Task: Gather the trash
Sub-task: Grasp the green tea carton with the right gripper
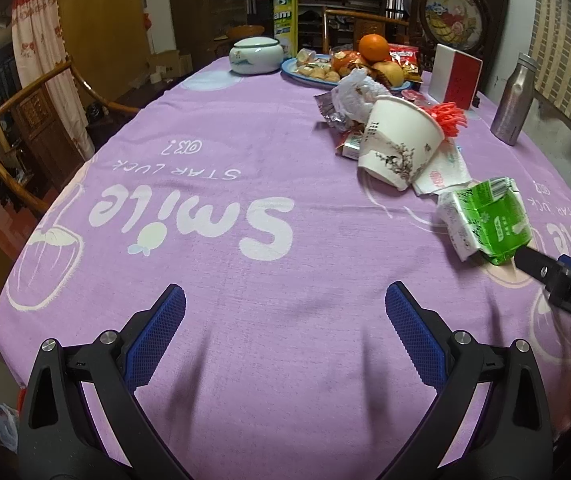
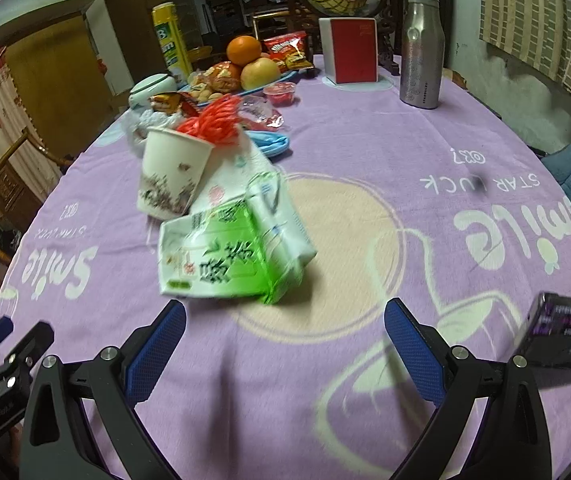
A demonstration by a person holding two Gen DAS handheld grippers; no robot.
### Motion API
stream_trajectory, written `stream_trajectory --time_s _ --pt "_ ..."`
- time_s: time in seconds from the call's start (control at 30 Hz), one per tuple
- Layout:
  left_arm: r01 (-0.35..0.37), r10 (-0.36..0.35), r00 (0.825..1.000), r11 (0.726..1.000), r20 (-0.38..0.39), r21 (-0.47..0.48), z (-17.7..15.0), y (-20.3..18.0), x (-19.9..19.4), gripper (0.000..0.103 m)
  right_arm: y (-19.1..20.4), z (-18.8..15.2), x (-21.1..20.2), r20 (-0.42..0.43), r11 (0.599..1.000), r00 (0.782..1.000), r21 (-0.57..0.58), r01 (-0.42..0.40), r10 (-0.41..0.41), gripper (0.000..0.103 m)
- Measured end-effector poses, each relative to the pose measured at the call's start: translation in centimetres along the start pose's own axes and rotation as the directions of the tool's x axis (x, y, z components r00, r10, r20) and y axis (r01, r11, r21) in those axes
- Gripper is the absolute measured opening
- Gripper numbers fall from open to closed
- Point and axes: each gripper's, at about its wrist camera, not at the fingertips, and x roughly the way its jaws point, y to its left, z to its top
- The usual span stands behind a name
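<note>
Left gripper [image 1: 285, 340]: jaws spread wide, nothing between, hovering over bare purple tablecloth [image 1: 213, 264]. Right gripper [image 2: 285, 344]: jaws also apart, empty; green carton [image 2: 233, 256] just ahead of tips, blurred, so contact with cloth is probably there but unclear. Carton lies beside trash pile: tipped paper cup [image 2: 171, 176], napkin [image 2: 237, 184], red plastic picks [image 2: 213, 120].

Risk: wide crushed carton may slip from pads; careless reach could knock cup, scatter picks.

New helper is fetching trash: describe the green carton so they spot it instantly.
On the purple tablecloth, find the white paper cup with red strips. Nearer the camera, against a white napkin, lies the carton: crumpled, and the only green-and-white thing there.
</note>
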Motion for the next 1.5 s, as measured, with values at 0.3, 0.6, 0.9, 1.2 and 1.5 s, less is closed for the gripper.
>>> stream_trajectory --time_s 0.3,0.6,0.9,1.2,1.5 --pt "-0.001 0.001 1.000 1.000 -0.030 -0.003 0.3 0.8 1.7 0.096 0.3 2.3 3.0 -0.037 1.000 0.999 -0.004 -0.026 0.026 0.083" --pt "0.008 -0.008 1.000 1.000 -0.029 0.000 2.4 1.0 2.5 0.096 0.7 3.5 5.1 -0.060 0.998 0.997 -0.024 -0.055 0.054 0.031" --pt "0.135 -0.134 0.990 0.991 -0.038 0.015 8.6 -1.4 3.1 0.096 -1.0 3.7 2.8 0.085 0.995 0.992 0.020 -0.095 0.093 0.030" --pt "0.185 -0.201 0.967 0.977 -0.157 -0.109 14.6 -5.8 7.1 0.096 -2.8 3.8 3.8 0.097 0.987 0.985 0.063 -0.149 0.142 0.030" --pt "0.156 -0.231 0.942 0.944 -0.242 -0.291 16.8 -5.9 11.6 0.096 -3.1 3.7 4.4 0.074 0.969 0.971 0.088 -0.231 0.225 0.030"
